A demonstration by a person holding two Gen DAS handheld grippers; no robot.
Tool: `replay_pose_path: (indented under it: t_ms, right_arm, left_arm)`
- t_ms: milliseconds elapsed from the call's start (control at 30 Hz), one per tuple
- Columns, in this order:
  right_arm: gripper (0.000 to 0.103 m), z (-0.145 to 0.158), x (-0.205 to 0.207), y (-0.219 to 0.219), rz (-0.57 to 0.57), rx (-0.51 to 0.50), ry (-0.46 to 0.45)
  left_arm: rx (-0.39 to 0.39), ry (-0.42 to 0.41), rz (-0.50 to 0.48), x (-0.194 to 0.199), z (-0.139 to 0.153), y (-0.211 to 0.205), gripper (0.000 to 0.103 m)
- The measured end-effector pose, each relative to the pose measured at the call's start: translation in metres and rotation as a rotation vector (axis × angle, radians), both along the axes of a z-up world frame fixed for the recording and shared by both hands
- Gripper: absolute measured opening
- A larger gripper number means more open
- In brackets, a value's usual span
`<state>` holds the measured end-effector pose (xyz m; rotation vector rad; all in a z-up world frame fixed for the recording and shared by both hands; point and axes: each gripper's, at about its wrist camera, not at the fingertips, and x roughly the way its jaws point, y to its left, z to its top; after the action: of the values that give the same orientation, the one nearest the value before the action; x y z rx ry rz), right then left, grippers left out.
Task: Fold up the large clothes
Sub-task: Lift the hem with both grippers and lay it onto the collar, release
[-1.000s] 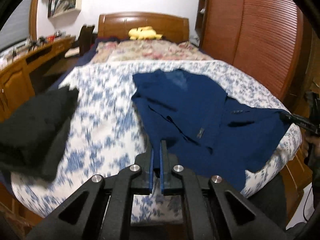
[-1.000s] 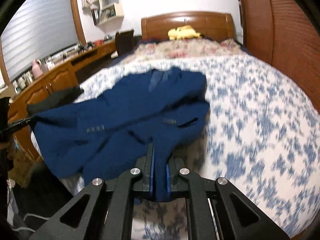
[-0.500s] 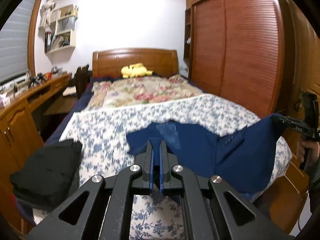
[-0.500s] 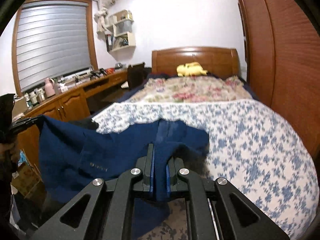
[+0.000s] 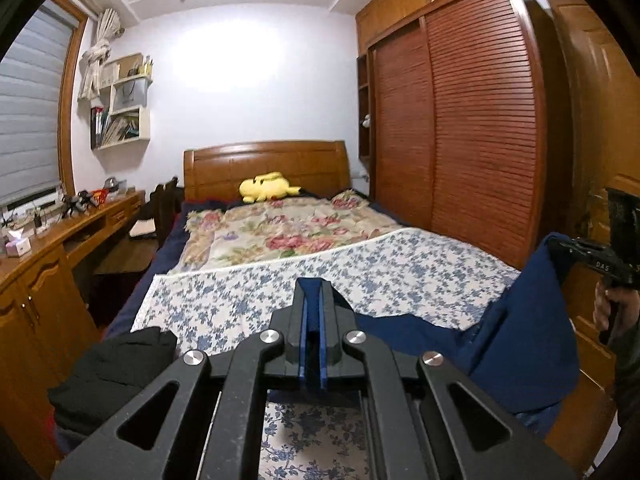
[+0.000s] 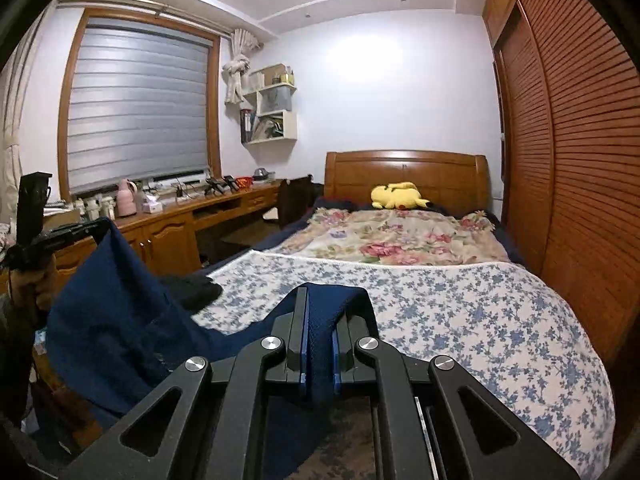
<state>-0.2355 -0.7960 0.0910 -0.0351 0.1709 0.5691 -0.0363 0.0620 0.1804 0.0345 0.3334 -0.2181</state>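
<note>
A navy blue jacket hangs in the air between my two grippers, off the foot of the bed. My left gripper is shut on one edge of it. My right gripper is shut on a thick fold of the same jacket. Each gripper shows in the other's view, the right gripper at far right and the left gripper at far left, both pinching cloth. The jacket's lower part sags below the grippers.
A black folded garment lies on the bed's near left corner. A wooden desk runs along the left wall. A louvred wardrobe stands on the right. A yellow plush toy lies by the headboard.
Both grippers have lifted the jacket off the bed. It lay spread on the blue-patterned cover a second ago and now hangs raised between them, with both views tilted up toward the room.
</note>
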Motion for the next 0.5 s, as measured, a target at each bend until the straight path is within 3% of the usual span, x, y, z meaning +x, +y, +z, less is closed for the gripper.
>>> replay_pose_path:
  t_ms: [300,500]
  right_arm:
    - [0.008,-0.041,0.146,0.03,-0.078,-0.087,0.138]
    - [0.008,-0.07,0.214,0.055,-0.144,-0.159,0.154]
  left_arm:
    - [0.013,0.122,0.101,0.124,-0.065,0.007,0.005]
    - [0.043,0.111,0.141,0.181,-0.1,0.0,0.005]
